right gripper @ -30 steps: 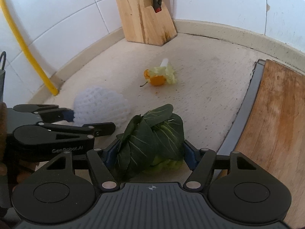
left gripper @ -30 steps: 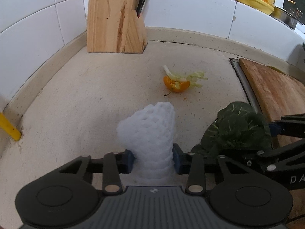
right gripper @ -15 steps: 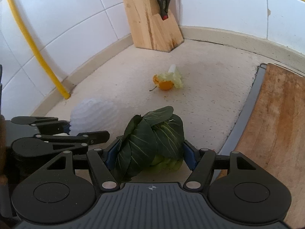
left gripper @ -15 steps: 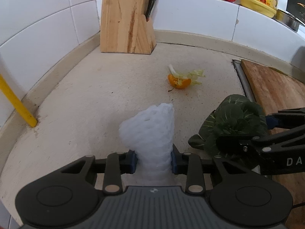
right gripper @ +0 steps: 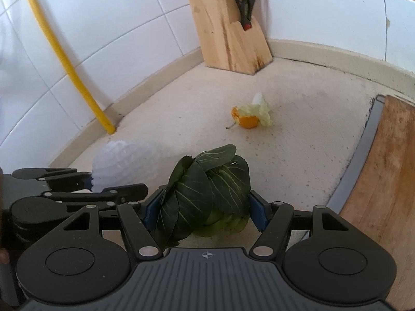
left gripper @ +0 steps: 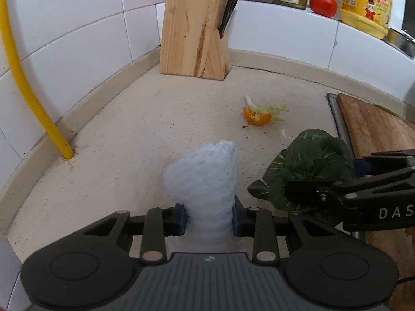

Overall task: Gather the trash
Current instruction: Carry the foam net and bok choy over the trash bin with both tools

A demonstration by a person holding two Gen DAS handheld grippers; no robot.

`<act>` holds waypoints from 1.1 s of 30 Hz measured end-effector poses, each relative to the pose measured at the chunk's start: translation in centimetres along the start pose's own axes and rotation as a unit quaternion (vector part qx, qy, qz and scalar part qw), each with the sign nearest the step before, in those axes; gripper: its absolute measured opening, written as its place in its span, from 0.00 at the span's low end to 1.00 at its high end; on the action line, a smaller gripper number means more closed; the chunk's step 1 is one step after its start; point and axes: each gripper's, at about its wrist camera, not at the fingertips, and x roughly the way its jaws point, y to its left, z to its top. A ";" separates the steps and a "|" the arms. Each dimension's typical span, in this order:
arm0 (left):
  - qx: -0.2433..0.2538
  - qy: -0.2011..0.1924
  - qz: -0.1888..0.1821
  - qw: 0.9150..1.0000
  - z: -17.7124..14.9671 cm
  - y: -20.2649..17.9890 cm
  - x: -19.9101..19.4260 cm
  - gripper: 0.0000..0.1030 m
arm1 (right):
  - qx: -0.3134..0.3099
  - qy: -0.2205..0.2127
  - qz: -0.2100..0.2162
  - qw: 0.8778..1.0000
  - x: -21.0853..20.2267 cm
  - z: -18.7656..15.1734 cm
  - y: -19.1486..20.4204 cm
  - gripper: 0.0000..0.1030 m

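**Both grippers hold trash above the desk**

In the left wrist view, the left gripper (left gripper: 208, 219) sits at the bottom centre of the frame, its blue-padded fingers (left gripper: 179, 219) clenched on the narrow lower end of a white foam net (left gripper: 205, 173). The net is pinched in at the pads and flares wider above them, standing up toward the middle of the frame. In the right wrist view the same net (right gripper: 122, 162) shows at the lower left, sticking out of the left gripper's black linkage.

The right gripper (right gripper: 205, 212) fills the bottom of its own view, and its fingers (right gripper: 255, 213) grasp a bunch of dark green leaves (right gripper: 207, 189) with pale green stalks underneath; the pads press on both sides of the bunch. From the left wrist view the bunch (left gripper: 308, 168) appears at the right edge, just beside the foam net without touching it.

Farther up, near the centre of both frames, an orange peel scrap (left gripper: 255, 116) lies on the speckled beige desk (left gripper: 145, 134), with a pale cabbage piece (left gripper: 269, 108) draped over it. A wooden knife block (left gripper: 194, 33) stands in the back corner against white tiles. A yellow pipe (left gripper: 23, 83) runs down the wall at the left, and a wooden cutting board (left gripper: 376, 127) lies at the right edge.
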 end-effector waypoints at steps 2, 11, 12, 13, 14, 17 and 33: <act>-0.001 -0.006 -0.001 1.000 -0.2 0.3 -0.5 0.26 | -0.004 -0.004 0.001 1.000 -0.4 -0.1 0.6 0.71; -0.028 -0.021 0.015 0.999 -1.7 2.5 -3.2 0.26 | -0.030 -0.005 0.008 1.000 -1.0 -0.4 3.8 0.71; -0.032 -0.023 0.017 0.999 -1.9 2.9 -3.5 0.26 | -0.032 -0.006 0.010 0.999 -0.9 -0.3 4.2 0.71; -0.035 -0.025 0.018 0.999 -2.0 3.2 -3.8 0.26 | -0.035 -0.006 0.012 0.999 -0.9 -0.3 4.6 0.71; -0.038 -0.027 0.021 0.999 -2.2 3.5 -4.1 0.26 | -0.039 -0.006 0.013 0.999 -0.9 -0.3 4.9 0.71; -0.047 -0.032 0.028 0.998 -2.7 4.4 -4.9 0.26 | -0.050 -0.006 0.019 0.999 -0.9 -0.2 6.2 0.71; -0.097 -0.041 0.074 0.992 -6.8 9.4 -9.2 0.26 | -0.103 0.014 0.061 0.993 0.6 -1.1 13.5 0.71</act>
